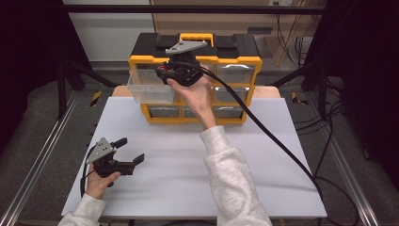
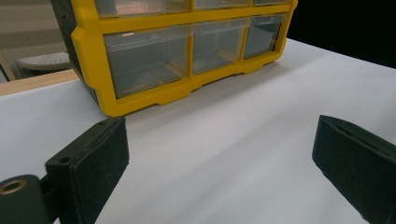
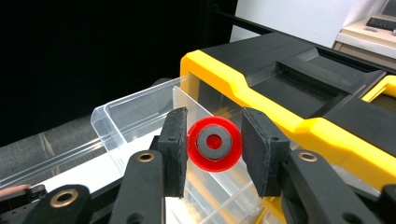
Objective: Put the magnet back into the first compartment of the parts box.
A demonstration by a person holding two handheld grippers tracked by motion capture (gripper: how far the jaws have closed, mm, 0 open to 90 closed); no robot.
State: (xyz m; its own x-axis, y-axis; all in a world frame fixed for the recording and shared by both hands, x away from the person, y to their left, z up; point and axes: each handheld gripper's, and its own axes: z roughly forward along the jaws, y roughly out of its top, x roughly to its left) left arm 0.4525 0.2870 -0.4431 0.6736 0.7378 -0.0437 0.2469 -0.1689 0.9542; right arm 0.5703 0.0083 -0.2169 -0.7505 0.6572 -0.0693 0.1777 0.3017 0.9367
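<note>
A yellow and black drawer organizer (image 1: 235, 61) stands at the back of the white table (image 1: 188, 179). Its clear top-left drawer (image 1: 143, 87) is pulled out. My right gripper (image 1: 164, 73) hovers over that open drawer (image 3: 135, 116). In the right gripper view the right gripper (image 3: 214, 135) is shut on a red ring with a grey centre (image 3: 215, 143), held above the drawer's inner divider. My left gripper (image 1: 130, 150) rests low at the table's front left, jaws wide open. The left gripper (image 2: 224, 140) has nothing between its fingers and faces the organizer's lower drawers (image 2: 144, 60).
A thick black cable (image 1: 273, 136) trails from the right gripper across the table's right half and off its edge. The person's sleeved right forearm (image 1: 230, 174) crosses the table's middle. Metal frame rails (image 1: 42, 155) run along both sides.
</note>
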